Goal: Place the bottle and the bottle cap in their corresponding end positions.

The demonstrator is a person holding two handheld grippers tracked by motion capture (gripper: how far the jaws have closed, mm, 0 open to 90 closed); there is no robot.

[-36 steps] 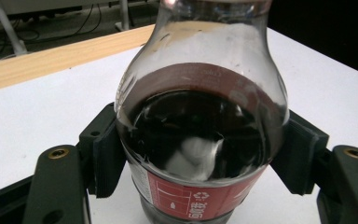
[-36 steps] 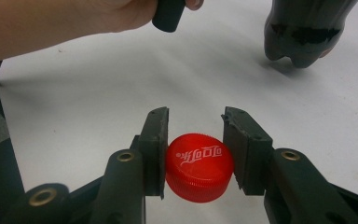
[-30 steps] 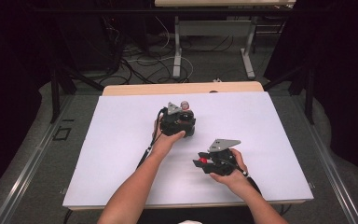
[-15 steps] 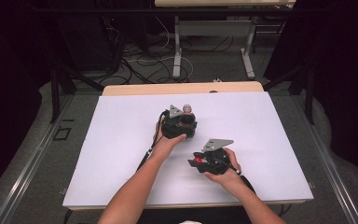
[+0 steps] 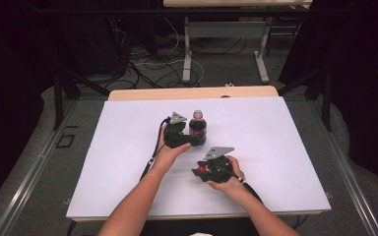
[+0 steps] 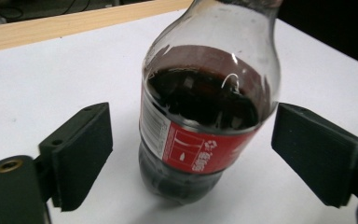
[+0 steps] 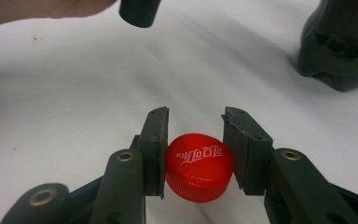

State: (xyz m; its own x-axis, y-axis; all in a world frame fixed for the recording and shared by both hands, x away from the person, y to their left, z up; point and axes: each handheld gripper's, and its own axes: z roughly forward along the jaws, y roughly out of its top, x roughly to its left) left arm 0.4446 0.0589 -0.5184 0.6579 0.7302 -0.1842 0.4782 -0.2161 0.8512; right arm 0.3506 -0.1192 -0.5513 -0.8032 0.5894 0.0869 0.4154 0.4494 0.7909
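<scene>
On the worktop (image 5: 275, 147) the uncapped bottle (image 6: 205, 116) is now stood between the spread fingers of the left gripper (image 5: 189, 136), released since a second ago, while the cap (image 7: 199, 167) is clamped in the right gripper (image 7: 196, 140), so recapping seems next.

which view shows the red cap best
The right gripper view: the red cap sits large between the right gripper jaws, logo readable. The high view shows it as a small red spot in that gripper.
</scene>
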